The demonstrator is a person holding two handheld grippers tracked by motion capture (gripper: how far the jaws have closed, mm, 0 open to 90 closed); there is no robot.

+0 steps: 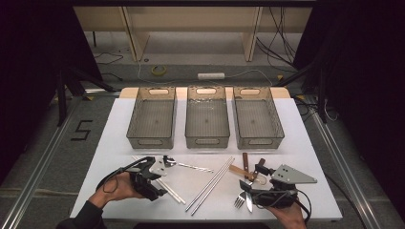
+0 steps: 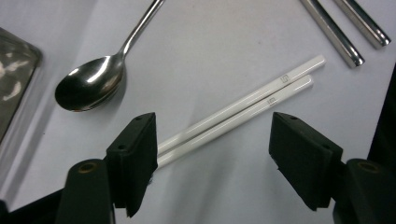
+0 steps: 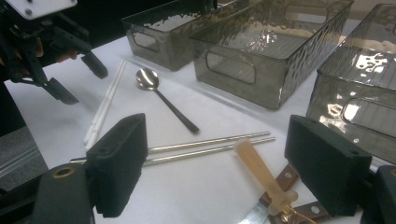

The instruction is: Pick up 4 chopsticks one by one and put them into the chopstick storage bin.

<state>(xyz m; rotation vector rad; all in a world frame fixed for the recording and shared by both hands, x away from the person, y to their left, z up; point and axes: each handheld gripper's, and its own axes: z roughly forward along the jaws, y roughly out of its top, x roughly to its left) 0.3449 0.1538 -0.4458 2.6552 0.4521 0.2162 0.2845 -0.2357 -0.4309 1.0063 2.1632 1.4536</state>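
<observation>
My left gripper [image 2: 212, 163] hangs over the white chopsticks [image 2: 243, 109], its jaws spread with matte black foam pads either side of the pair, not pressing them. The sticks are glossy, round and slim, lying side by side and running toward two o'clock in the left gripper view. At ten o'clock from them I see a polished steel spoon [image 2: 91, 81], bowl up; at one o'clock the blunt ends of two brushed metal chopsticks [image 2: 348, 30].

My right gripper [image 3: 215, 168] is also spread, holding nothing. At its five o'clock lies a translucent amber handle [image 3: 261, 170] over brown riveted handles [image 3: 292, 179].

All of it rests on a smooth white table [image 1: 310, 143]. At twelve o'clock stand three smoky, dimpled plastic bins [image 1: 206, 123] with cut-out handles. Beyond is grey floor with cables, a tape roll [image 1: 159, 70] and pale wooden legs.
</observation>
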